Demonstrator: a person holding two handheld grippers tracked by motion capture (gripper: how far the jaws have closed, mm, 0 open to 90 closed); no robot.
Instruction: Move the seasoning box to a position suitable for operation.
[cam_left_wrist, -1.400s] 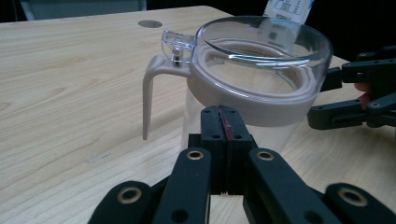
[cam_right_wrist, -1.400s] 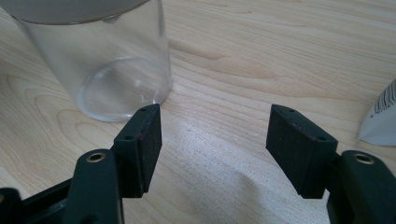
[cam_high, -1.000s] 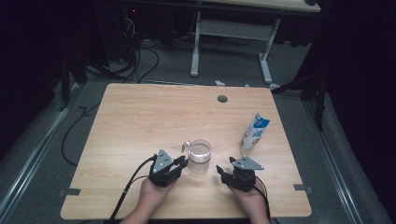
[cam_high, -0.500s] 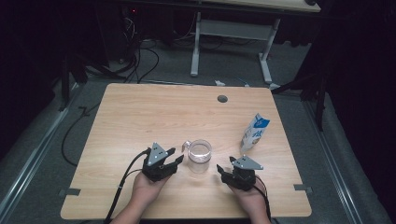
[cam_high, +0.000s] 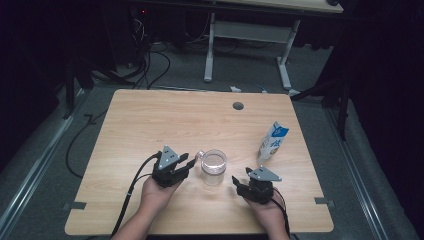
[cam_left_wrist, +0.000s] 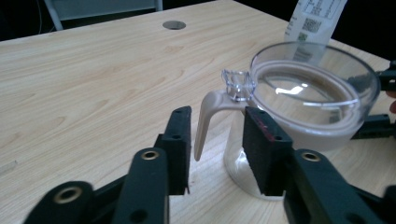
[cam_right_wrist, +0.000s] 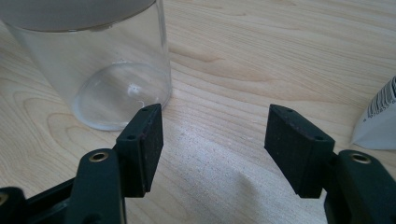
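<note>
A clear glass jug (cam_high: 213, 166) with a see-through lid stands upright on a pale wooden table (cam_high: 150, 125), near the middle of the table's near edge, between two hand-held tongs. The jug's cream-coloured handle (cam_left_wrist: 208, 116) points toward the table's left edge, where the left tongs (cam_high: 186, 163) are held level just beside it. In the left gripper view the handle (cam_left_wrist: 208, 116) stands in the gap between the two black pads (cam_left_wrist: 262, 149), with daylight on either side; the pads have just been closing but do not press on it, so the left tongs are spread around the handle rather than pinching it. A small clear knob (cam_left_wrist: 238, 84) sits on the lid rim (cam_left_wrist: 317, 70) right above the handle.

The right tongs (cam_high: 239, 184) rest toward the table's near right corner, just beside the jug and apart from it. In the right gripper view their pads (cam_right_wrist: 149, 140) stand wide apart over bare wood, with nothing between them; the jug's glass base (cam_right_wrist: 116, 93) rises just past the pad at the left of that view.

A blue-and-white carton (cam_high: 273, 141) stands near the table's right edge, farther back than the jug and apart from it; its pale side (cam_right_wrist: 380, 121) shows at the edge of the right gripper view. A round cable hole (cam_high: 238, 106) sits near the table's far edge. A black cable (cam_high: 131, 187) trails from the left tongs off the near edge.
</note>
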